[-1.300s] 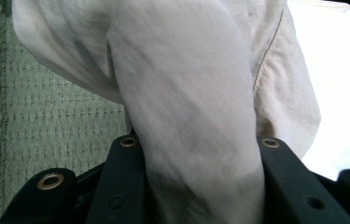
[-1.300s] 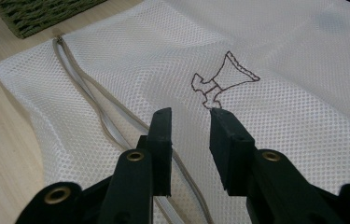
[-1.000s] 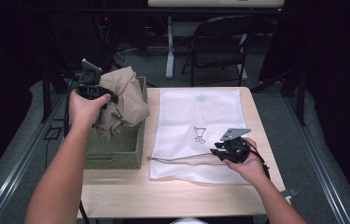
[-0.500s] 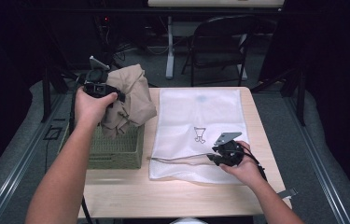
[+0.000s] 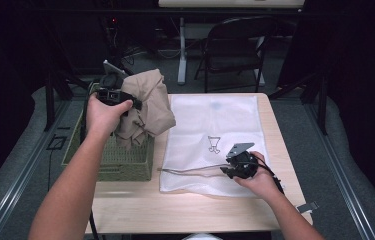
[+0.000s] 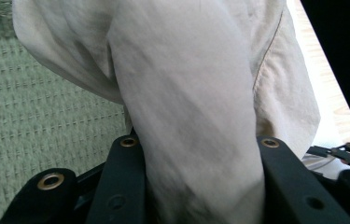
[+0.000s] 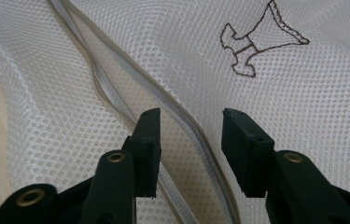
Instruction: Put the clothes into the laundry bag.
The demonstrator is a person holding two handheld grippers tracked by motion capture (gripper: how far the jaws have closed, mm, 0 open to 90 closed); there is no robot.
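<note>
Two jaws of the left gripper (image 5: 125,100) are clamped on a thick fold of the beige garment (image 5: 145,105), which hangs bunched above the green woven basket (image 5: 120,162) at the left of the high view. Jaws of the right gripper (image 7: 189,149) have just been opening; they stand apart over the zipper edge (image 7: 116,100) of the white mesh laundry bag (image 5: 215,140), nothing pinched between them. Judgement: the bag mouth needs a firm pinch and lift before the garment is carried across, or the cloth may snag on the zipper. Bag lies flat on the pale wooden tabletop (image 5: 190,210). Beyond, at upper centre, a dark folding chair (image 5: 235,50) stands in a dim room.
</note>
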